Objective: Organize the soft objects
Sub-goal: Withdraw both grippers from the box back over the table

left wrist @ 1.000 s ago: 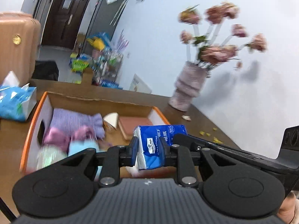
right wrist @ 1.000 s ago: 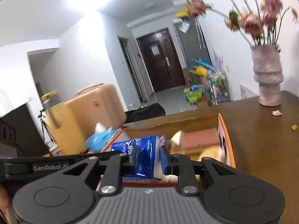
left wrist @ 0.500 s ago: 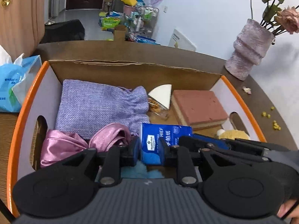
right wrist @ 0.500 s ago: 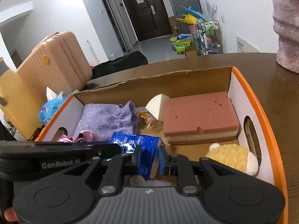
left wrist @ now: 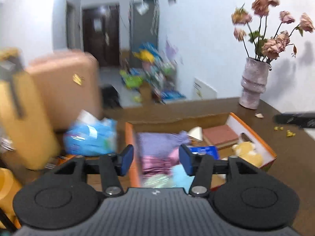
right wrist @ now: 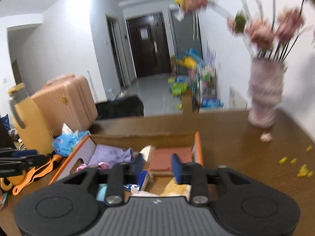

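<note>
The blue tissue pack (left wrist: 204,150) lies inside the orange-rimmed cardboard box (left wrist: 254,133), beside a purple pouch (left wrist: 159,141), pink satin cloth (left wrist: 155,163), a red sponge (left wrist: 219,135) and a yellow plush (left wrist: 247,153). My left gripper (left wrist: 156,160) hovers over the box's near left side, its jaws opening with nothing between them. My right gripper (right wrist: 157,167) hangs above the near edge of the box (right wrist: 198,149), jaws opening and holding nothing. The tissue pack (right wrist: 142,178) lies below its left finger. The red sponge (right wrist: 169,158) shows behind. Both views are blurred.
A pink vase of flowers (left wrist: 253,84) stands on the brown table at the far right, with yellow crumbs (right wrist: 303,170) near it. Left of the box lie a blue tissue bag (left wrist: 90,137), an orange strap (right wrist: 35,175) and a yellow flask (right wrist: 27,122). A suitcase (right wrist: 65,102) stands behind.
Both grippers have let go of the blue tissue pack, which now lies in the box. Both have opened and pulled up and back from the box.
</note>
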